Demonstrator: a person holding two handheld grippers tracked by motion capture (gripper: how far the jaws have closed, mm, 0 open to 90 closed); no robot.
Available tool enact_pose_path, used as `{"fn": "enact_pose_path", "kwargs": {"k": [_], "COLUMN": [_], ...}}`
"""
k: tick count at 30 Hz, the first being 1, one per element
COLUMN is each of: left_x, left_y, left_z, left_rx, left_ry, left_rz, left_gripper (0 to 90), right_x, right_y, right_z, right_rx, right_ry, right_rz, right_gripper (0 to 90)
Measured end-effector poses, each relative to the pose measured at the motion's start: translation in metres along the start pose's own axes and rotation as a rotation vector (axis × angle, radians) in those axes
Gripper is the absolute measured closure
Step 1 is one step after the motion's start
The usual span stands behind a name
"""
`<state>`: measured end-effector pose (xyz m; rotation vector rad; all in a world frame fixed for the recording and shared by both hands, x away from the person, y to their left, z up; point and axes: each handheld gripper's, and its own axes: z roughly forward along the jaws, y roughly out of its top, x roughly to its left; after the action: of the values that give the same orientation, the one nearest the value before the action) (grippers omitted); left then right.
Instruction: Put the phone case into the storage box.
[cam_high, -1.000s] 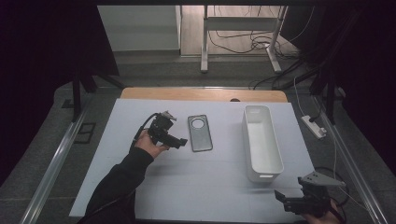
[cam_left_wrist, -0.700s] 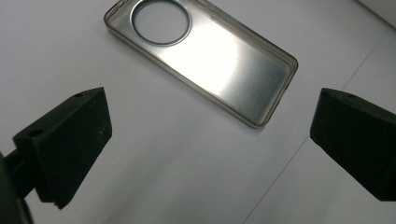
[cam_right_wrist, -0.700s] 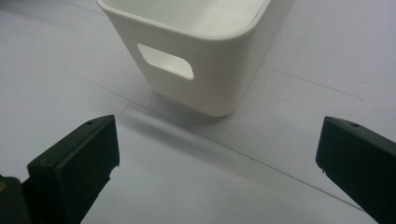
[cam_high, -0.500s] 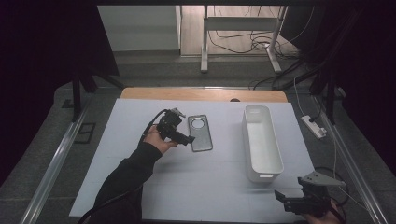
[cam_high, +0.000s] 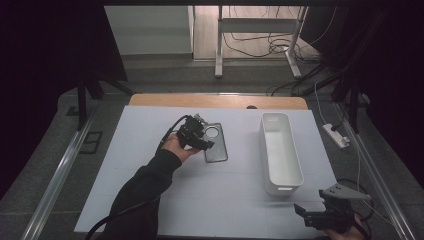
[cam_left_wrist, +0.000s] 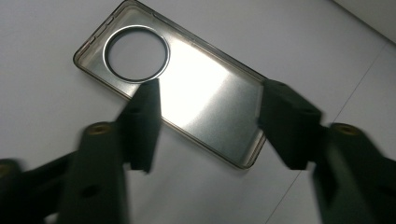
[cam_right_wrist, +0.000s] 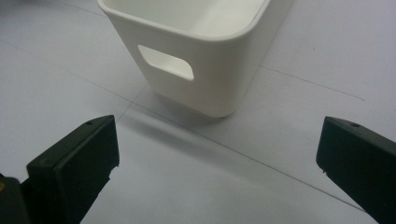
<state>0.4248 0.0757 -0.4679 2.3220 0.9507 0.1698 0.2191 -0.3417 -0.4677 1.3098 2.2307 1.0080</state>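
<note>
Reaching over the middle of the high view, we have the left gripper (cam_high: 204, 141) set across the smoky translucent phone case with a round camera cutout (cam_high: 215, 142), which lies flat on the white counter (cam_high: 150, 200) with its hollow side up, just left of the long white plastic bin (cam_high: 280, 150). From the left gripper view the case (cam_left_wrist: 205, 107) runs from upper left to lower right, and we straddle its long sides so the jaws can bite the thin rims rather than the flat back. The jaws have just been closing from full spread and now stand about half shut with the case between them; whether the pads already press its edges we cannot tell. The right gripper (cam_high: 325, 217) waits at the lower right of the high view, jaws spread wide on nothing, aimed at the bin's near end and handle slot (cam_right_wrist: 166, 62), likely ready to steady it. Against the earlier frames, our left hand has slid rightward from beside the case to over it, while the right has kept its place.
</note>
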Motion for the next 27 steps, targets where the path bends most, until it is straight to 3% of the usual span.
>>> {"fn": "enact_pose_path", "kwargs": {"k": [4, 7, 11, 27], "left_x": [-0.003, -0.005, -0.009, -0.013], "left_y": [0.005, 0.008, 0.012, -0.002], "left_z": [0.000, -0.001, -0.002, 0.022], "left_rx": [-0.004, 0.012, 0.018, 0.056], "left_ry": [-0.053, -0.049, -0.031, -0.015], "left_rz": [0.005, 0.011, 0.026, 0.012], "left_gripper": [68.4, 80.1, 89.0, 89.2], "right_x": [0.000, 0.000, 0.001, 0.001], "right_y": [0.000, 0.000, 0.000, 0.000], "right_z": [0.000, 0.000, 0.000, 0.000], "right_rx": [-0.003, -0.003, -0.003, -0.005], "right_ry": [0.001, 0.001, 0.001, 0.001], "right_rz": [0.000, -0.001, -0.004, -0.006], "right_gripper": [0.0, 0.0, 0.0, 0.0]}}
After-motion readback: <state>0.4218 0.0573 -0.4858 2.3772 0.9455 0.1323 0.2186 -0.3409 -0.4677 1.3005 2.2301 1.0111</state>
